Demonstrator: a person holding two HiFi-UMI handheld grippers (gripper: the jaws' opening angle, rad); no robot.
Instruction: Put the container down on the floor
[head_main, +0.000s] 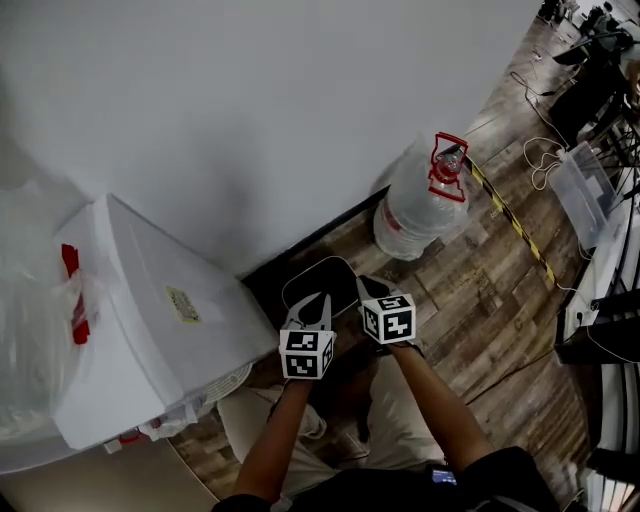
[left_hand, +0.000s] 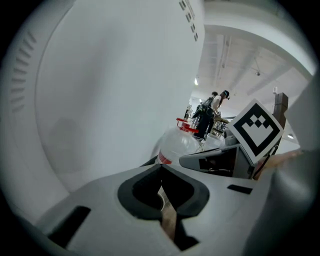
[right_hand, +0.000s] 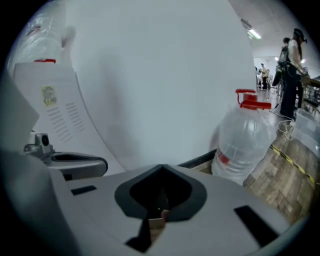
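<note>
Two grippers hang side by side in front of you, the left gripper (head_main: 312, 305) and the right gripper (head_main: 372, 290), each with its jaws closed tip to tip and nothing between them. Close on your left stands a tall white unit (head_main: 150, 320), its corner near the left gripper, with a crumpled plastic bag (head_main: 30, 300) lying over its far side; that side leaves you little room. Just beyond the jaws a dark mat (head_main: 320, 283) lies on the floor (head_main: 480, 300) against the foot of the wall (head_main: 250, 100). To the right of the mat the wood planks run open toward dark furniture at the right edge. Past the mat, ahead and to your right, the jug (head_main: 420, 205) stands upright on the floor, close against the wall and apart from both grippers. It is big, clear and ribbed, with a red cap and handle on top and a red band below the neck; whether it holds water you cannot tell. Striped tape (head_main: 515, 225) runs along the floor from beside the jug. Farther right, a clear tub (head_main: 585, 190) sits among loose cables (head_main: 545, 165), its contents unclear. People (left_hand: 210, 112) stand far down the room.
</note>
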